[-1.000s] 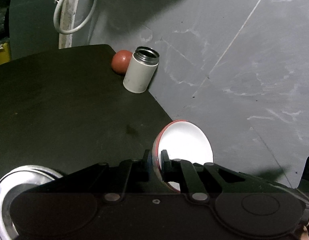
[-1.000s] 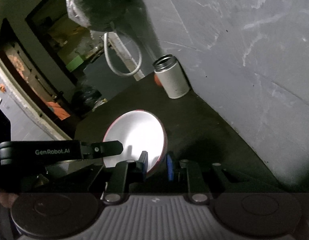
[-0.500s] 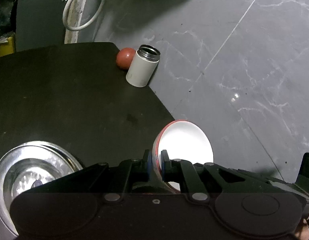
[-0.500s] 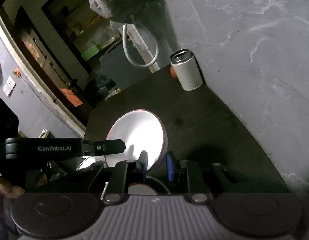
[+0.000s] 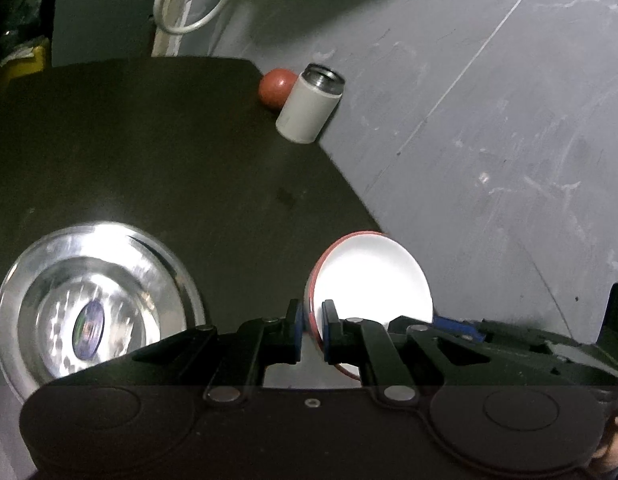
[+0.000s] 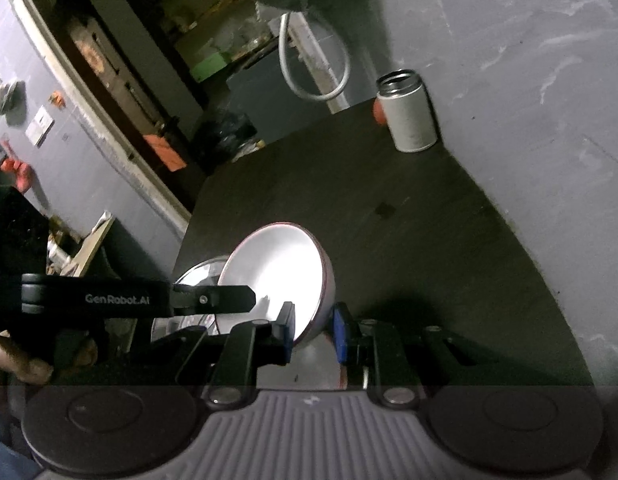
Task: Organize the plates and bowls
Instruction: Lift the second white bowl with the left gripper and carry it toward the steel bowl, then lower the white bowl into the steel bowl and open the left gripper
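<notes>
A red-rimmed white bowl [image 5: 369, 276] is clamped at its rim by the left tongs [image 5: 311, 320]; a second one [image 6: 277, 272] is held likewise by the right tongs [image 6: 313, 324]. The steel plate [image 5: 93, 300] lies on the surface [image 5: 149, 160] left of both, nearer the left tongs.

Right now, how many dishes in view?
2. White bowl, in left gripper and right gripper; steel plate on the table beside it. Others may be hidden.
</notes>
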Demonstrator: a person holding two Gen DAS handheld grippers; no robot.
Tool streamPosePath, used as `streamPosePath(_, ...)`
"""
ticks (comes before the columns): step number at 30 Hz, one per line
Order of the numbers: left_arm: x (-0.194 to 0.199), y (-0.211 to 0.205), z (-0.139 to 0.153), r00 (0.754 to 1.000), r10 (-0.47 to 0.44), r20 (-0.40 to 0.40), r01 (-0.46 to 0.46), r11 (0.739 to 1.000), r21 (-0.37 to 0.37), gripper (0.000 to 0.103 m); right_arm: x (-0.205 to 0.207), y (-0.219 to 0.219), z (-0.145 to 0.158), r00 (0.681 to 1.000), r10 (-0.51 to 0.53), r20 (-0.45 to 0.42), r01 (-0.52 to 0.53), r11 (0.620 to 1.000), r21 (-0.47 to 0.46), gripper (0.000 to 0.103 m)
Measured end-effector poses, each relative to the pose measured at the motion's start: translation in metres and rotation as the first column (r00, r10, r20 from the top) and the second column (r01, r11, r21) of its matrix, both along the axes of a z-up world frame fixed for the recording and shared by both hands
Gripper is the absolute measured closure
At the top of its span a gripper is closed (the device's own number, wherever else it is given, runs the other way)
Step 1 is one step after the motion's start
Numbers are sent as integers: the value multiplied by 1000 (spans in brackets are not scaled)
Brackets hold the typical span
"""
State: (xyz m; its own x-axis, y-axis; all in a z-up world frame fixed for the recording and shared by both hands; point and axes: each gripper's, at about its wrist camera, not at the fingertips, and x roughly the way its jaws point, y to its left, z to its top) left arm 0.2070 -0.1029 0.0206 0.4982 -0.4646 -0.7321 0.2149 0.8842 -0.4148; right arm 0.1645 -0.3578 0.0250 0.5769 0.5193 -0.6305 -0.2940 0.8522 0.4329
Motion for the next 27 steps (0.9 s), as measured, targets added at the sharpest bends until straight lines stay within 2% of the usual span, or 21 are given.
streamPosePath(11, -14, 10, -16, 996, 16, -85, -16, 1000, 0, 93, -7, 7, -6, 997, 51, -60, -53, 998, -27, 81)
streamPosePath(27, -19, 7, -29, 984, 15, -177, -4, 998, 60, 92, -7, 20, -16, 986, 105, -131, -116, 989, -86, 79)
